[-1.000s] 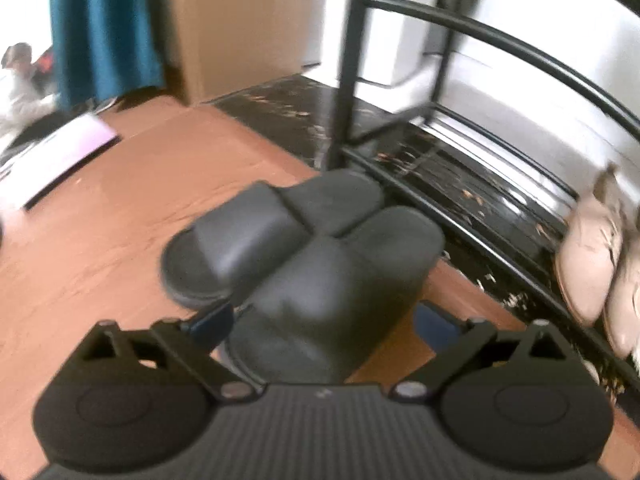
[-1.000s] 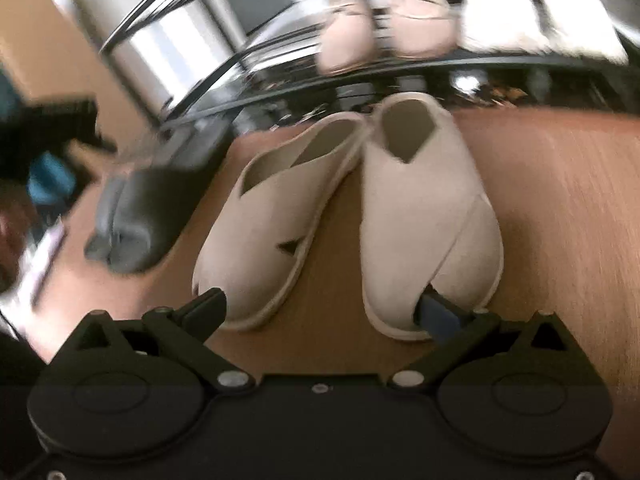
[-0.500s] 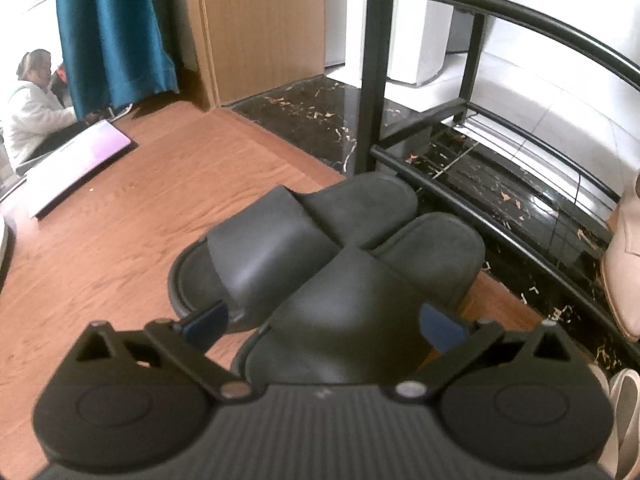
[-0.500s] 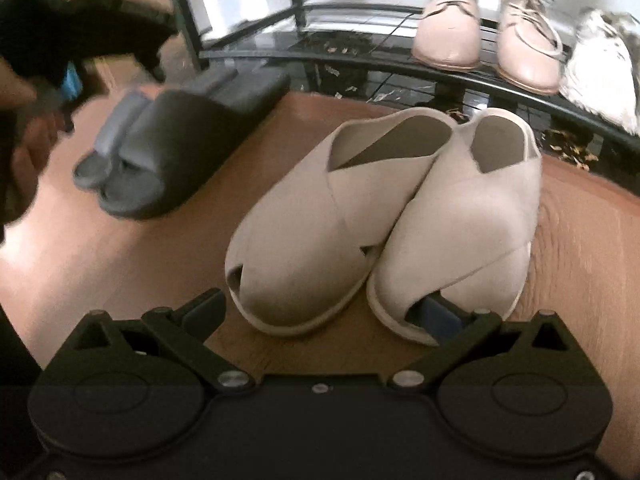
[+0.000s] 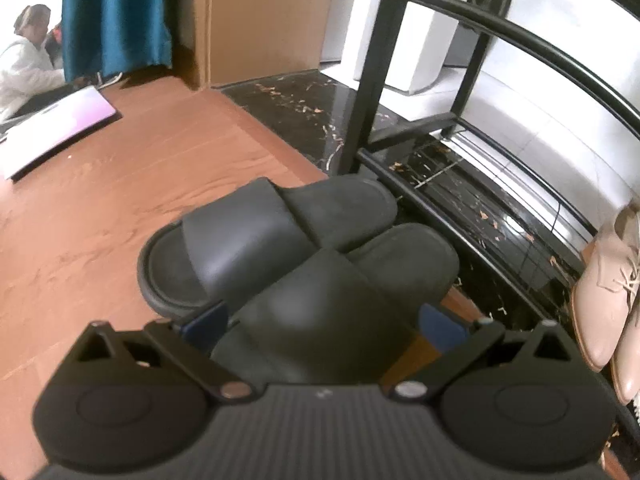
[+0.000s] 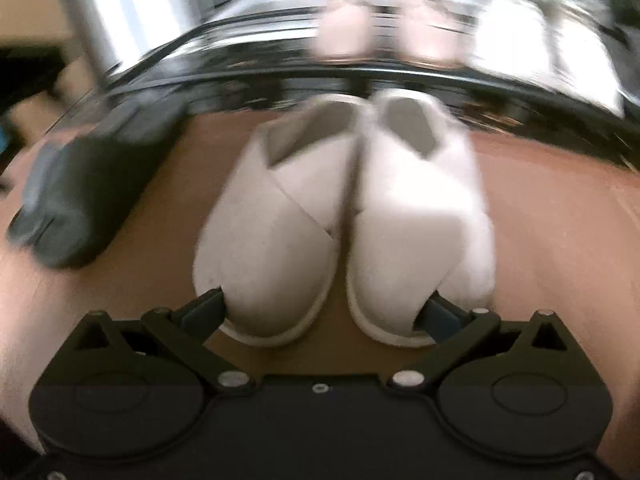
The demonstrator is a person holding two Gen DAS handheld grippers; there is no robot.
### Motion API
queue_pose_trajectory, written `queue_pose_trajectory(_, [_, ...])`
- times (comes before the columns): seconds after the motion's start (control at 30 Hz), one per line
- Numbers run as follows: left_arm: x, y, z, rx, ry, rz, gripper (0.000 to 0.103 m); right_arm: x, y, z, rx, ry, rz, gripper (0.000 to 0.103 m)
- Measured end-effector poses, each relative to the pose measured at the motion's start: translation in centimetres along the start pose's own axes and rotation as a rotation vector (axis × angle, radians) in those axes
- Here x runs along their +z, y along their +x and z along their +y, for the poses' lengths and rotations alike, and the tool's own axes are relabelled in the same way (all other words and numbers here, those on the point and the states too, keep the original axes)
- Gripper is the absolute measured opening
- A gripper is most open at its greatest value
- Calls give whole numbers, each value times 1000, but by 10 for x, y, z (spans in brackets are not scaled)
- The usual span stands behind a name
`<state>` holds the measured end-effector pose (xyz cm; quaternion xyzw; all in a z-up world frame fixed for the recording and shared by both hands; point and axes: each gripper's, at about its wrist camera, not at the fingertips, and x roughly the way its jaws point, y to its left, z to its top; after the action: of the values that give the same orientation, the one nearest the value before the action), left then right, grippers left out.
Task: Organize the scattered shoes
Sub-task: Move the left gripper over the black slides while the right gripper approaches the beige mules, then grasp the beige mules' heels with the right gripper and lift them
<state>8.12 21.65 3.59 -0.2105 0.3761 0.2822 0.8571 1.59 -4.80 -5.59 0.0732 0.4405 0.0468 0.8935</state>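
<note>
**Both claws spread over slipper pairs, at the rack**

Left claw (image 5: 322, 322): spread wide. Its two blue-tipped fingers stand either side of the near black slide (image 5: 332, 308), just beside the strap; I cannot tell whether they touch it. The far black slide (image 5: 260, 240) lies against the near one, on its left. Both slides sit on the wood floor (image 5: 80, 220), heels toward the rack (image 5: 440, 168), the far heel close against the rack's lower front bar. Past the bar, a low shelf over dark marble tile. At the right edge, a pair of pink lace-up shoes (image 5: 604, 292) stands on that shelf, toes toward me.

Right claw (image 6: 322, 314): also spread wide. This view is smeared by motion, so details are poor. A pair of white slippers (image 6: 344, 220) lies side by side on the floor, toes toward me, heels at the rack's front bar. My left finger sits at the outer toe edge of the left slipper, my right finger at the outer toe edge of the right one, so the pair lies between the fingers. Contact unclear through the blur. The black slides show as a dark blur at left in this view, well apart from the white pair. Pale shapes on the shelf behind; too blurred to name.

Background, left view: blue curtain (image 5: 116, 20), a flat board (image 5: 60, 124) on the floor, a seated person (image 5: 24, 60) in white.
</note>
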Motion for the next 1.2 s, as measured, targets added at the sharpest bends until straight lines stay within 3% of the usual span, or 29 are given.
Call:
queue_pose_trajectory(0.3, [1,-3,-3,5,3,-19,102,-11,6,-10,-37,-34,-111,103])
queue_pose_trajectory(0.43, [0,0,-5,13,11,-24,102,-16,15,1,-97,-91,-174,103])
queue_pose_trajectory(0.67, [-3,8,-17,32,68,-15,102,-26,21,-1,-88,-113,-282,103])
queue_pose_trajectory(0.7, [-3,10,-19,36,78,-14,102,-26,20,-2,-81,-117,-282,100])
queue_pose_trajectory(0.73, [-3,10,-20,41,85,-12,102,-25,18,-4,-67,-117,-280,88])
queue_pose_trajectory(0.97, [-2,4,-12,61,59,-21,102,-5,-19,-14,32,-41,-275,42])
queue_pose_trajectory(1.1, [-1,1,-7,72,44,-26,102,8,-49,-20,89,-26,-281,37])
queue_pose_trajectory(1.2, [-1,-2,-4,81,33,-29,102,6,-75,-18,76,-88,-311,36])
